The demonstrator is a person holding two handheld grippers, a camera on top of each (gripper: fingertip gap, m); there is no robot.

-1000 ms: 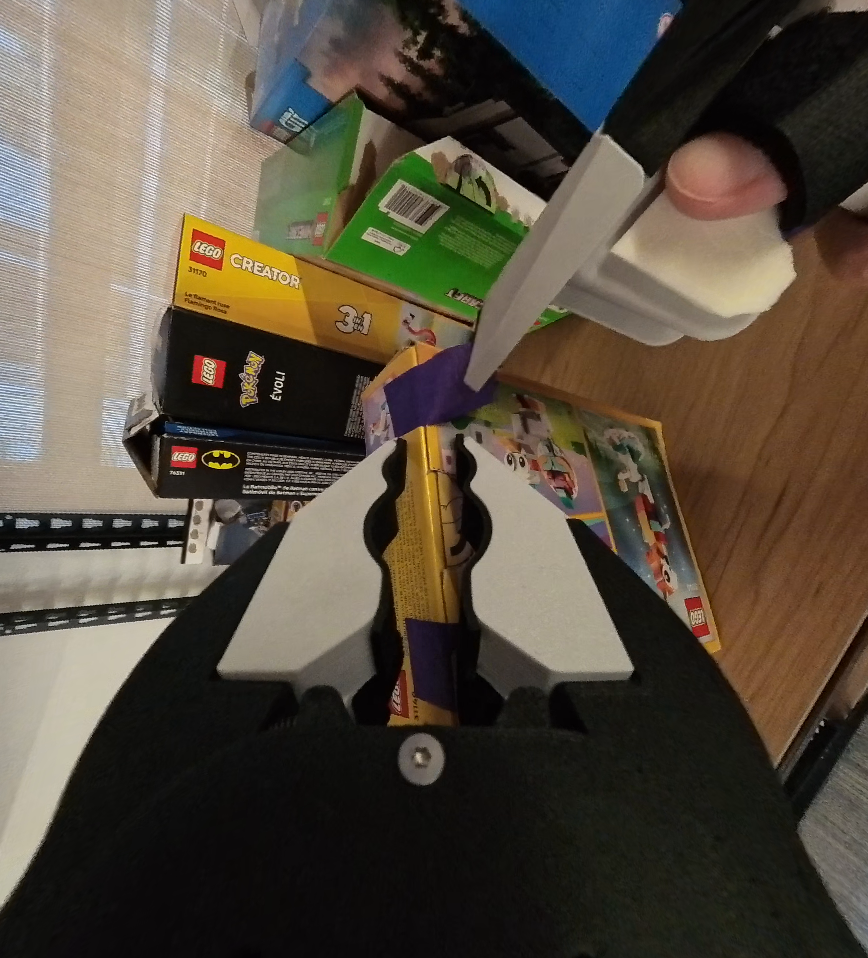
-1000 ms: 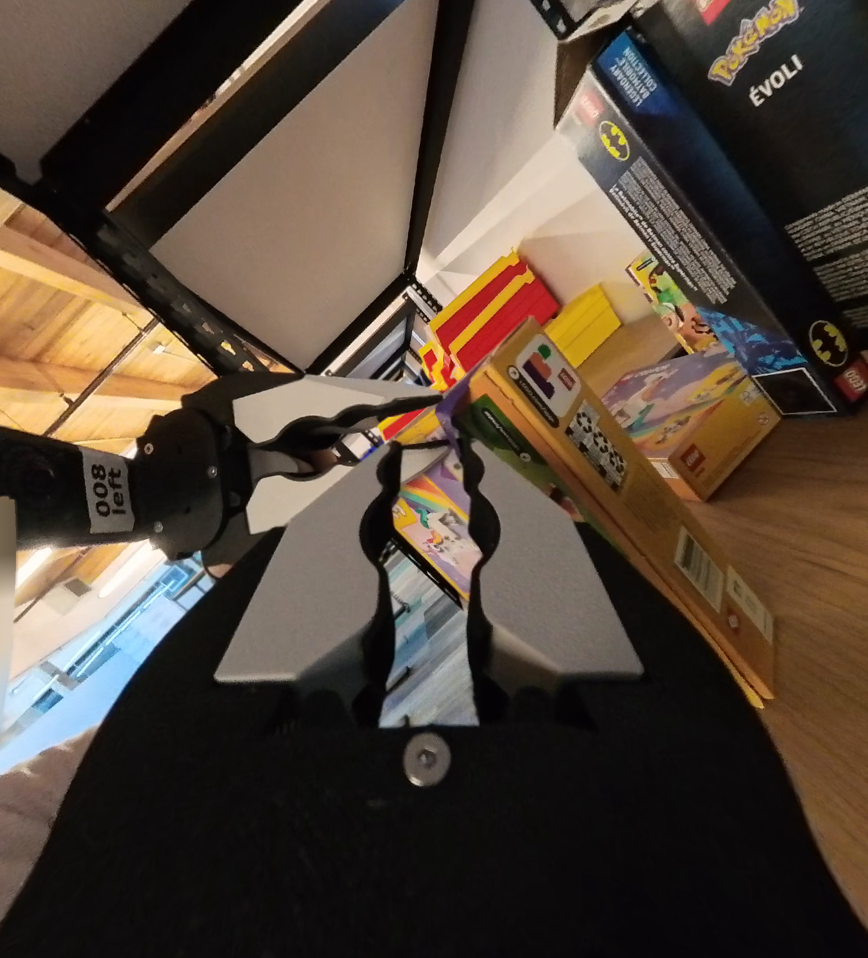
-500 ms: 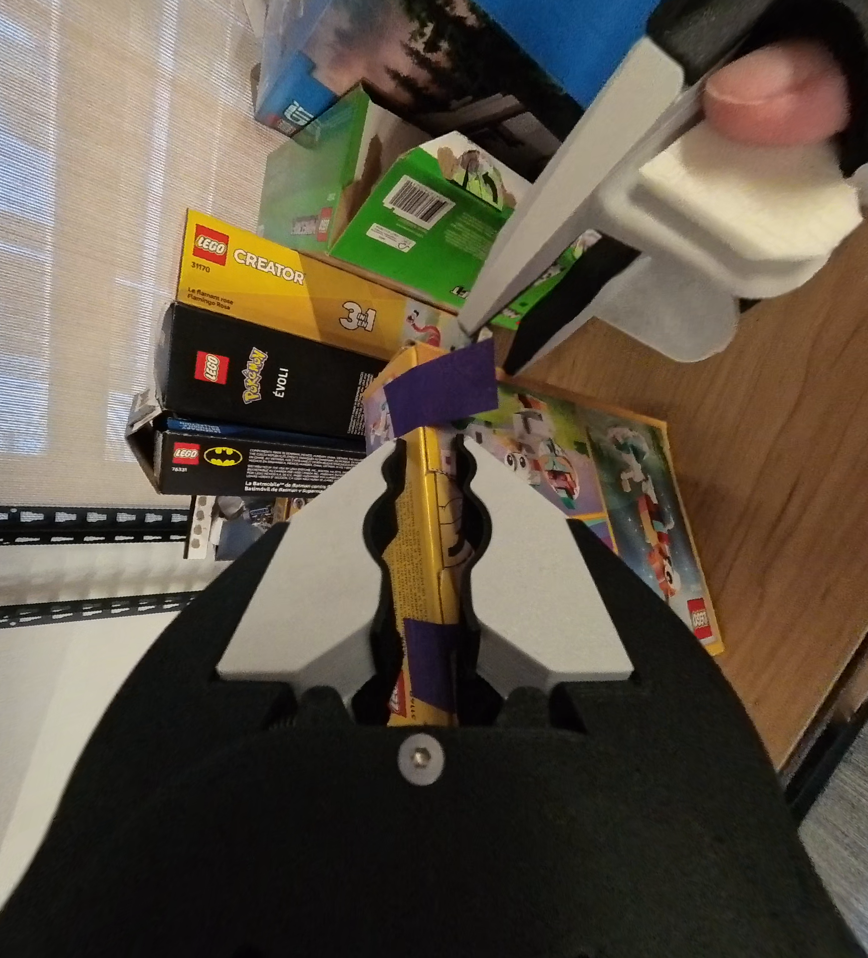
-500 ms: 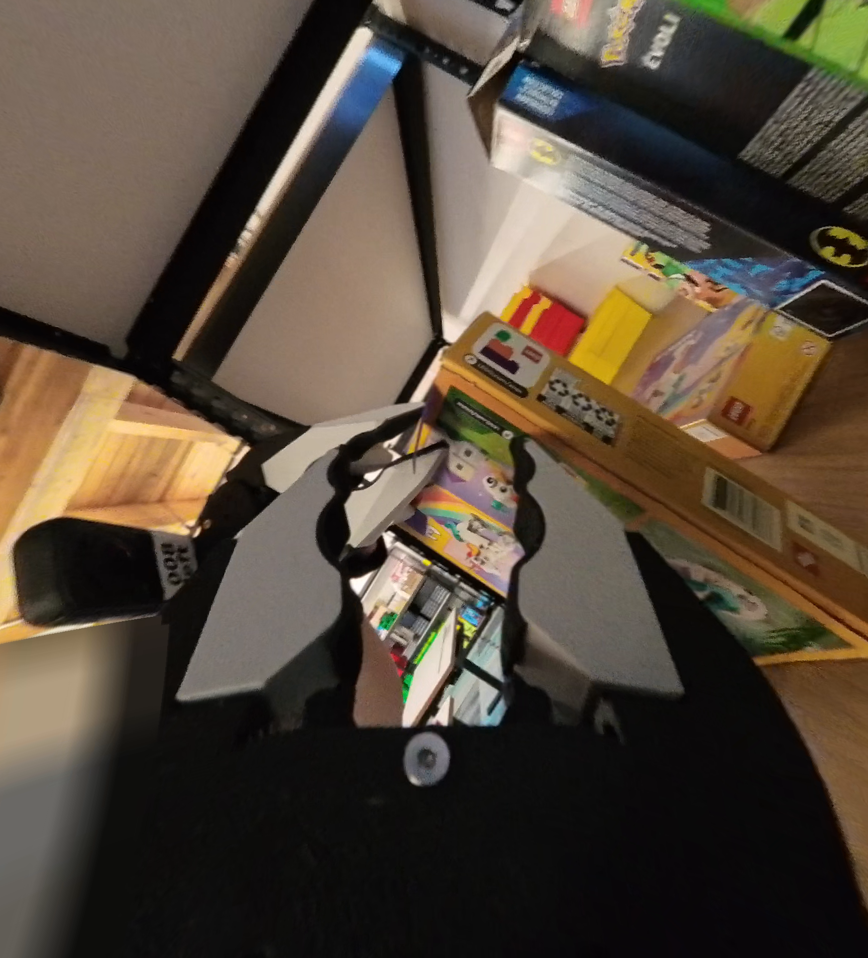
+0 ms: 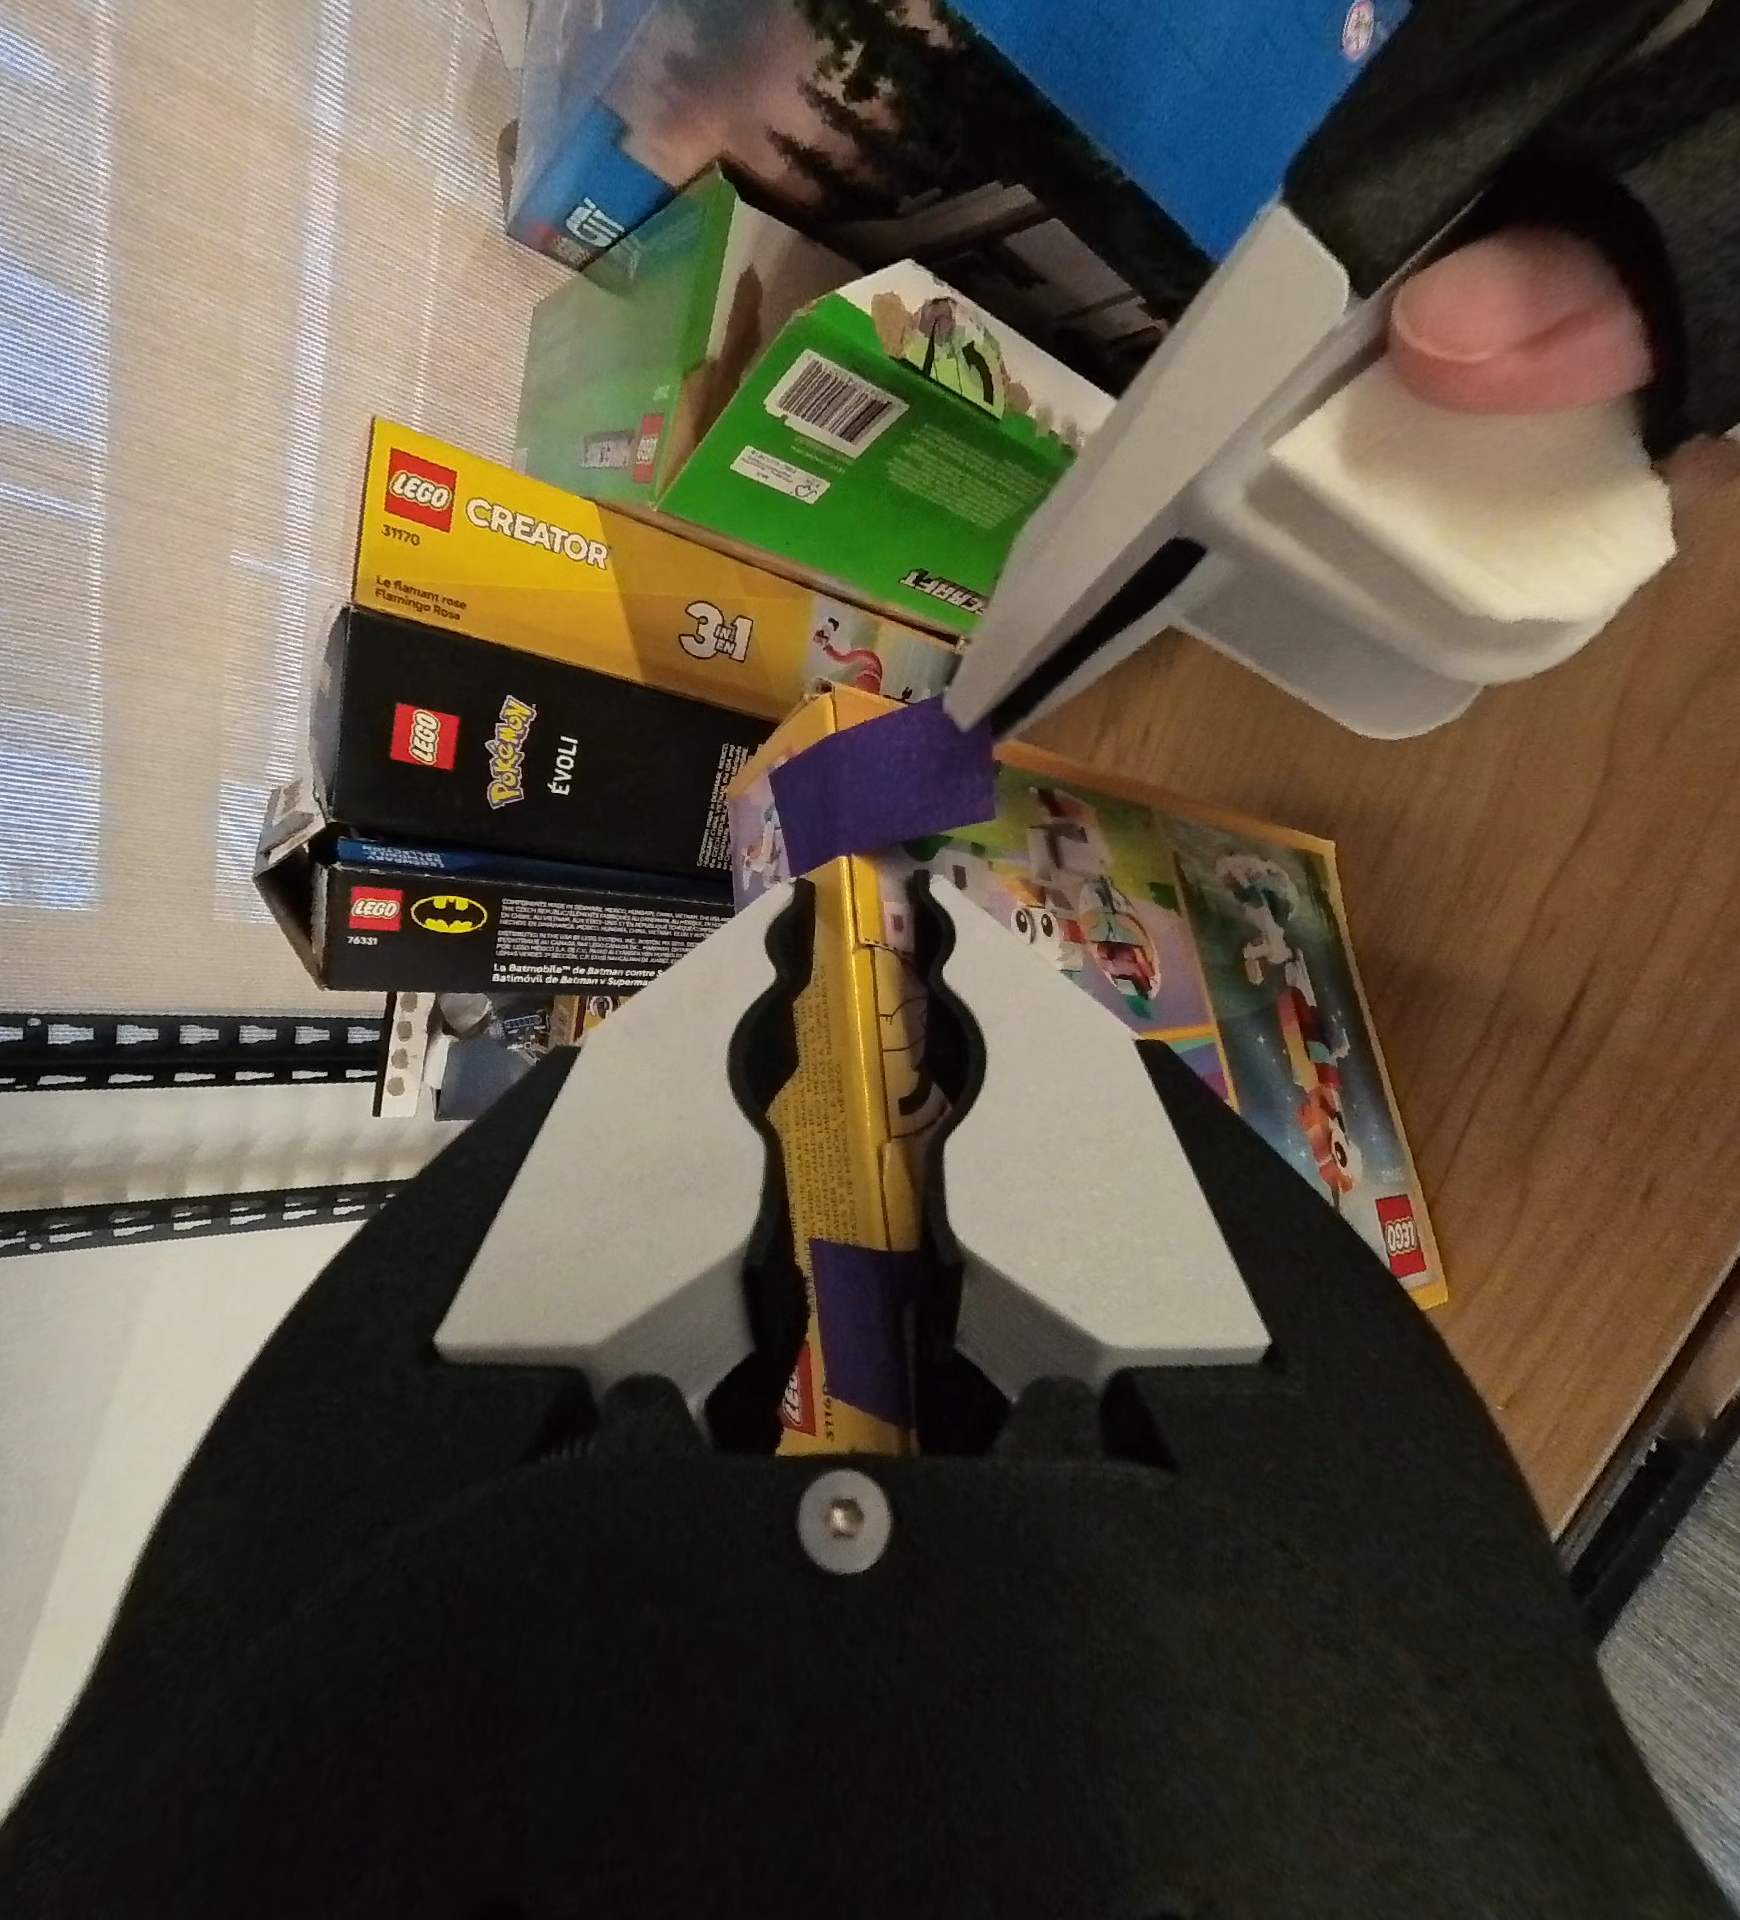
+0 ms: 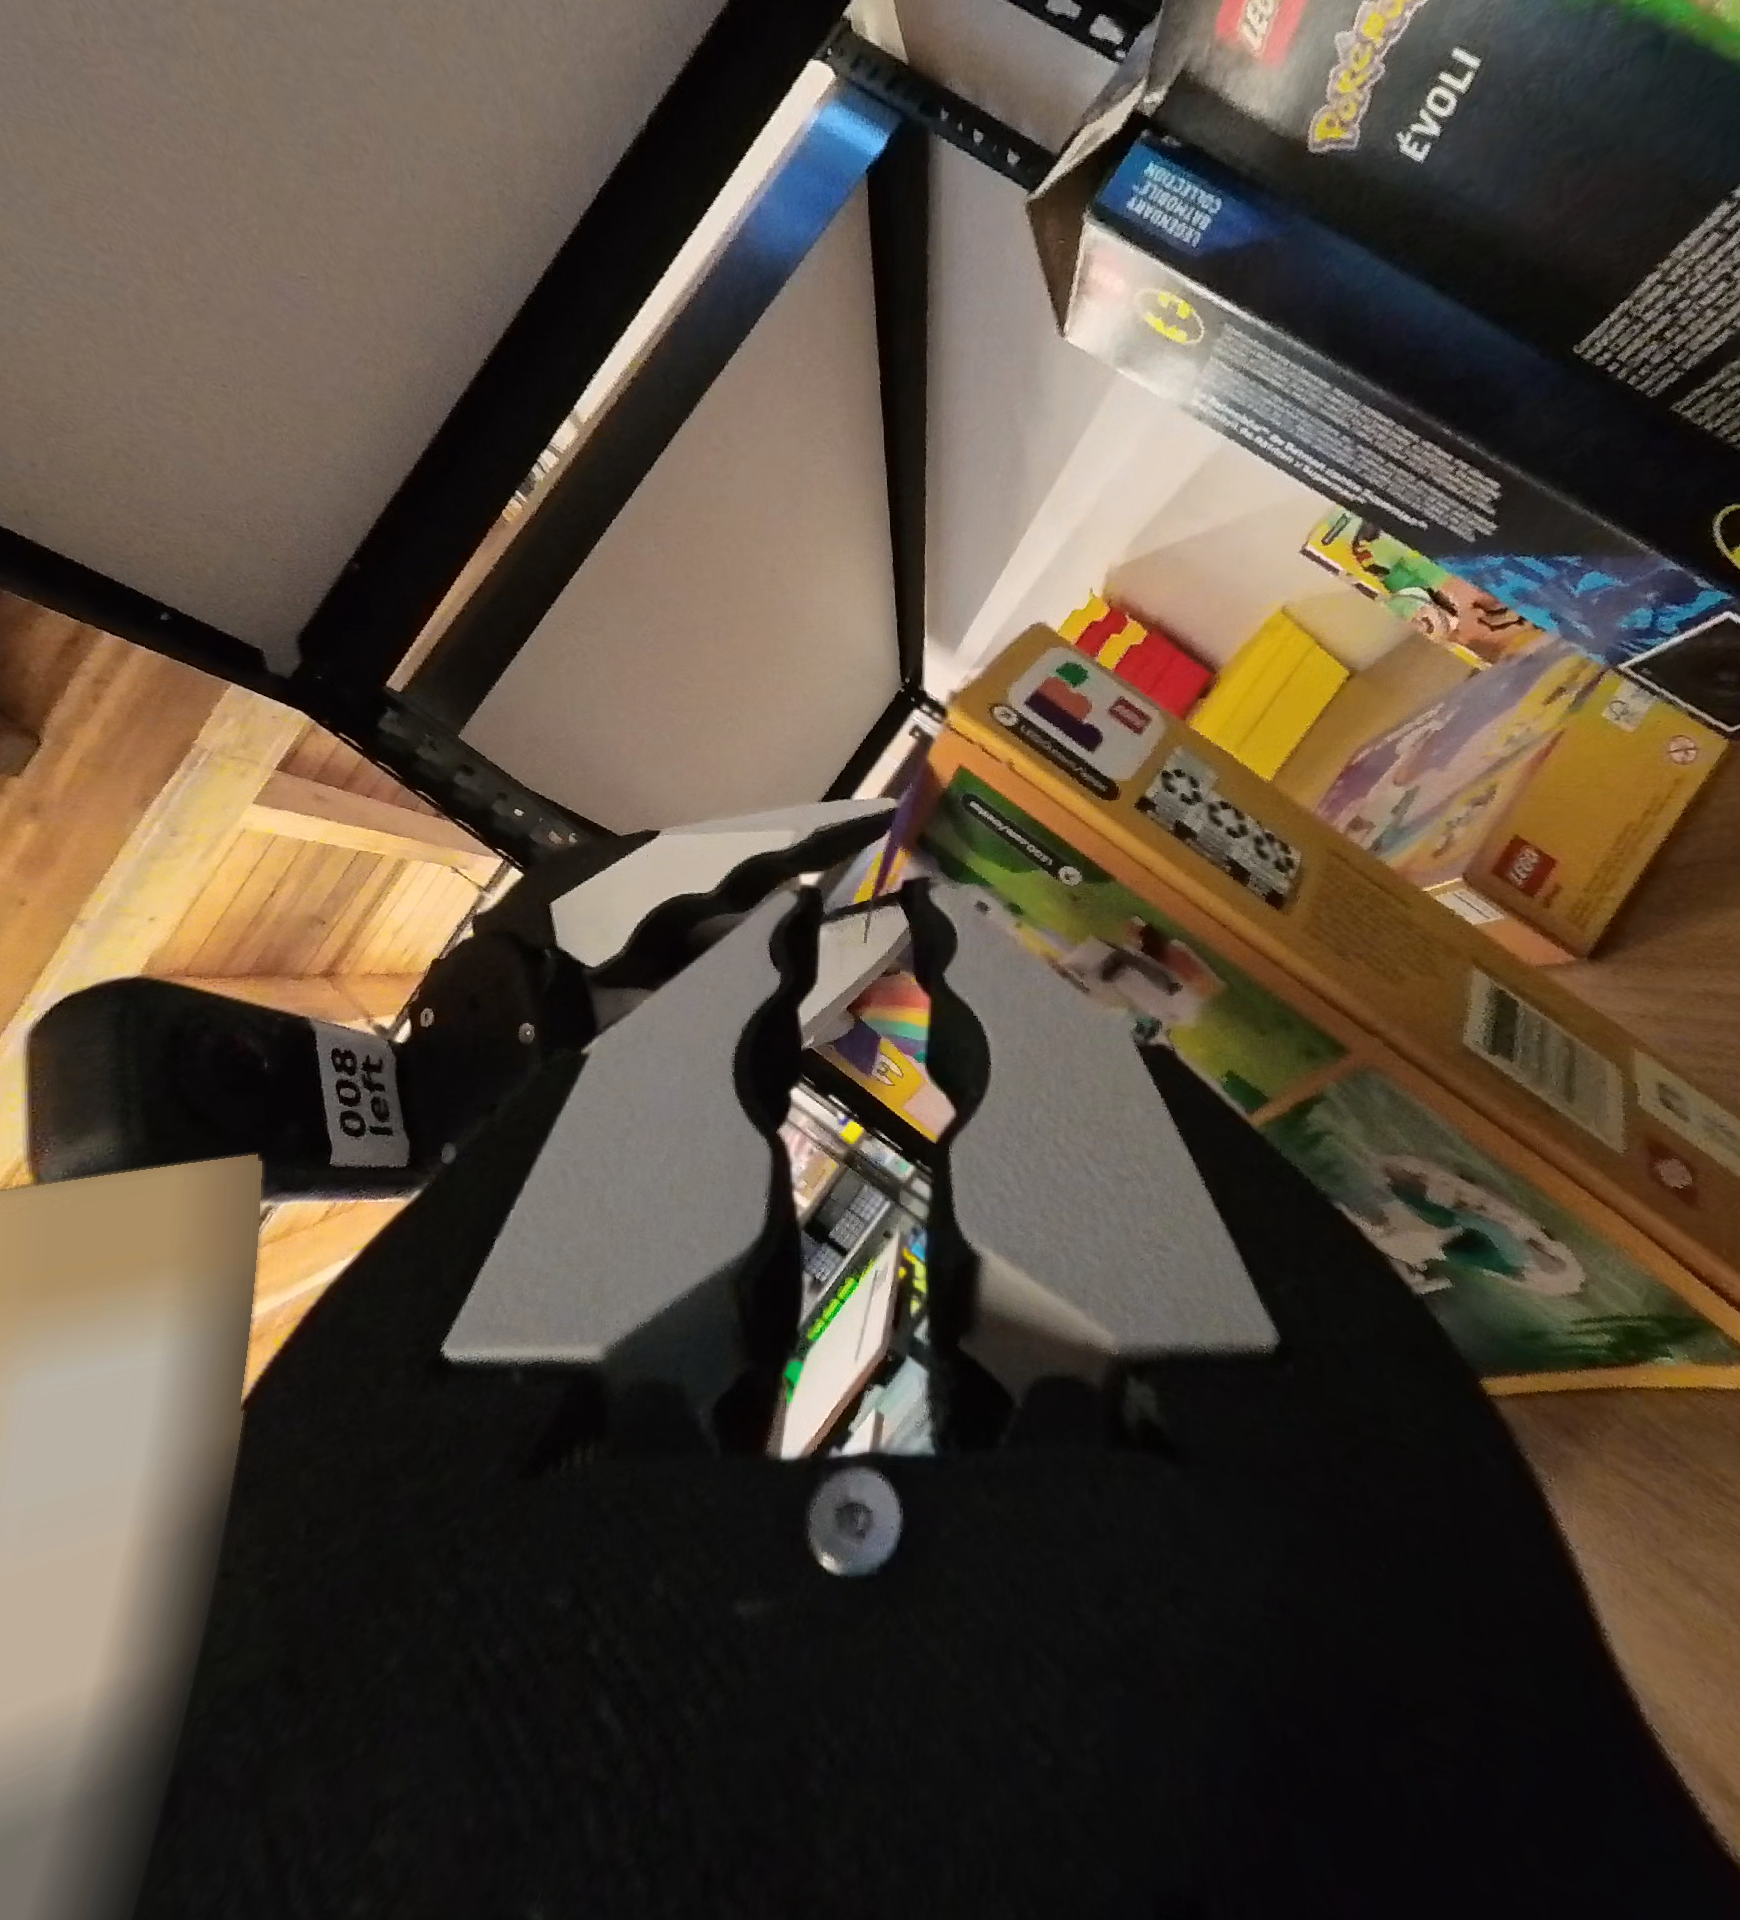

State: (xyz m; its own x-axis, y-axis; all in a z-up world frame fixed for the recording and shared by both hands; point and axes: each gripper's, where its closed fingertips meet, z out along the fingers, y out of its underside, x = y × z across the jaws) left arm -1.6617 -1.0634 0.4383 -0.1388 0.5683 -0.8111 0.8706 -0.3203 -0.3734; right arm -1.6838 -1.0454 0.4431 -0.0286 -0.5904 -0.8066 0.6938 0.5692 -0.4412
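Note:
My left gripper [image 5: 864,883] is shut on the edge of a flat yellow toy box [image 5: 1209,987] and holds it tilted up off the wooden table [image 5: 1531,810]. A strip of purple tape [image 5: 881,784] wraps the box's far corner, and a second strip [image 5: 861,1320] sits near the jaws' base. My right gripper [image 5: 975,717] comes in from the upper right, held by a gloved hand [image 5: 1510,343]. Its nearly closed tips pinch the free corner of the far strip. In the right wrist view my right gripper [image 6: 861,891] meets the tape [image 6: 902,821], the box [image 6: 1365,935] and the left gripper [image 6: 881,862].
A stack of toy boxes lies behind: a yellow one [image 5: 533,540], a black one [image 5: 533,748], a black bat-logo one [image 5: 492,925], a green one [image 5: 845,447] and a blue one [image 5: 1053,104]. Black shelf rails [image 5: 118,1060] run at the left. The table edge [image 5: 1676,1320] is at the lower right.
The right gripper let go of the tape, opened and drew back half a second ago. It has now come back to the tape's corner and closed. The left gripper kept holding the box.

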